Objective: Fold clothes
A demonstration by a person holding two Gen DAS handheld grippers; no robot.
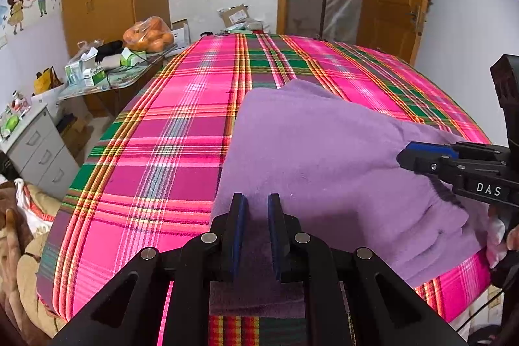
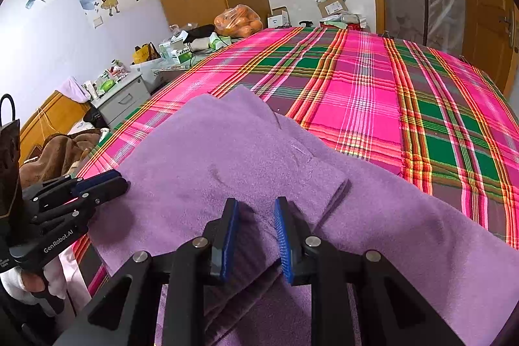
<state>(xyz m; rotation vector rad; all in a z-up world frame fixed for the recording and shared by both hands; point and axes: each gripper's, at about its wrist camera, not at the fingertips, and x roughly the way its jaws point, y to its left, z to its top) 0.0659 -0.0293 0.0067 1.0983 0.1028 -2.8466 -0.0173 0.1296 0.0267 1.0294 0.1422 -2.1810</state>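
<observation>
My left gripper [image 1: 256, 200] has its blue-padded fingers [image 1: 238, 216] standing narrowly apart, with the near edge of the purple fleece garment [image 1: 324, 151] running between them; I cannot tell whether the pads are actually pressing on the cloth. My right gripper [image 2: 254, 206] has its jaws set a little wider, a thick bundle of the same fleece lying between them; here too I cannot tell if the ribbed blue pads bite it.

The garment is a soft, napped, matte lilac fabric, partly folded: a squarish folded panel [image 2: 259, 158] lies on top of a broader layer that spreads towards the right in the right wrist view. A gathered, darker-stitched edge shows just under my right gripper in the left wrist view. It lies on the near part of the bed, on a bright pink, green and yellow plaid sheet [image 1: 181, 125], a flat woven cotton-like cloth pulled smooth.

Beyond the bed's far corner stands a cluttered table [image 1: 113, 80] bearing a plastic bag of oranges [image 1: 149, 34] and small cartons. A grey drawer cabinet [image 1: 39, 145] stands beside the bed.
</observation>
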